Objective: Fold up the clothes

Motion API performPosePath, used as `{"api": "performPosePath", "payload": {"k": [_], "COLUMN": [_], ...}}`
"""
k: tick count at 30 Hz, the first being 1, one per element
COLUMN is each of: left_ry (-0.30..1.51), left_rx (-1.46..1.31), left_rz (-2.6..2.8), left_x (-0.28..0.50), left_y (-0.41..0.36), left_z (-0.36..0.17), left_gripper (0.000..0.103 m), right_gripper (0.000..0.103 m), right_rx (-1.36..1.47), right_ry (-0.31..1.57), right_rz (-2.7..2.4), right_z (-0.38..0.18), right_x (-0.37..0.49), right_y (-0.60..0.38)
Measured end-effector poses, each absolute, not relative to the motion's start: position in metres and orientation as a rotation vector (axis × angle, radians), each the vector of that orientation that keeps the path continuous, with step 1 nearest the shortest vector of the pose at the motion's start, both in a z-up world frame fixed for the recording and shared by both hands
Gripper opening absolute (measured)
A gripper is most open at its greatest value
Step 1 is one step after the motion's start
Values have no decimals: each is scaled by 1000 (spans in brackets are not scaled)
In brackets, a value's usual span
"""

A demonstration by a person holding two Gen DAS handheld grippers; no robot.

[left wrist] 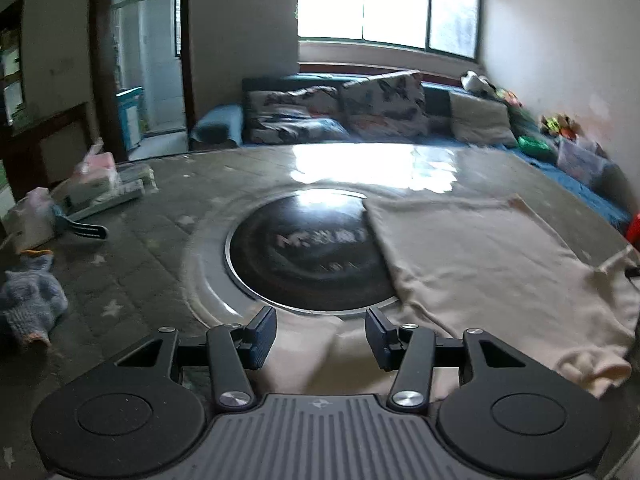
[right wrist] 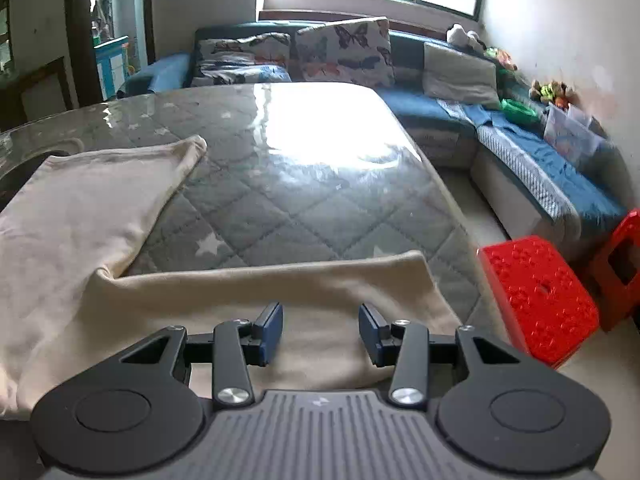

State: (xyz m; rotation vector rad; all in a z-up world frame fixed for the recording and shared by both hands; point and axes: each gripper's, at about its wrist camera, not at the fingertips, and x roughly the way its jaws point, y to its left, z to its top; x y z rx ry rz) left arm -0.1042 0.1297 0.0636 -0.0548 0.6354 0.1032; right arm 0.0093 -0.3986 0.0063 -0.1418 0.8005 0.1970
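Observation:
A cream long-sleeved garment (left wrist: pixel 472 256) lies spread on the grey quilted table (left wrist: pixel 152 240). In the left wrist view my left gripper (left wrist: pixel 321 334) is open, hovering over a cream sleeve end at the table's near edge. In the right wrist view the garment (right wrist: pixel 80 216) lies at left with its other sleeve (right wrist: pixel 280 292) stretched across the near edge. My right gripper (right wrist: pixel 320 332) is open just above that sleeve, nothing between the pads.
A round black inset (left wrist: pixel 312 252) sits mid-table, partly under the garment. A blue knitted item (left wrist: pixel 28 300), tissue packs and boxes (left wrist: pixel 96 180) lie at the table's left. Red stools (right wrist: pixel 536 292) stand right of the table. A blue sofa with cushions (right wrist: pixel 344 56) runs behind.

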Motion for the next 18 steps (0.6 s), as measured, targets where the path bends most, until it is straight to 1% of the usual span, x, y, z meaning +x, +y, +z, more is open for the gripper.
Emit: {"api": "performPosePath", "payload": {"k": [2, 5, 10, 12, 14, 15, 18], "left_ry": [638, 694, 773, 764, 734, 717, 593], "left_rx": [-38, 23, -16, -20, -38, -47, -110], "left_rz": [75, 54, 95, 115, 153, 174, 275], "left_x": [-102, -89, -71, -75, -83, -87, -109], "left_y": [127, 117, 128, 136, 145, 150, 172], "left_z": [65, 55, 31, 28, 33, 36, 51], "left_gripper": [52, 51, 32, 14, 6, 3, 3], "right_gripper": [45, 45, 45, 46, 50, 51, 51], "right_rx": [-133, -119, -113, -108, -109, -109, -107], "right_ry": [801, 802, 803, 803, 803, 803, 804], "right_rz": [196, 195, 193, 192, 185, 182, 178], "right_z": [6, 5, 4, 4, 3, 3, 3], "right_x": [9, 9, 8, 7, 8, 8, 9], "right_y": [-401, -404, -404, -405, -405, -405, -404]}}
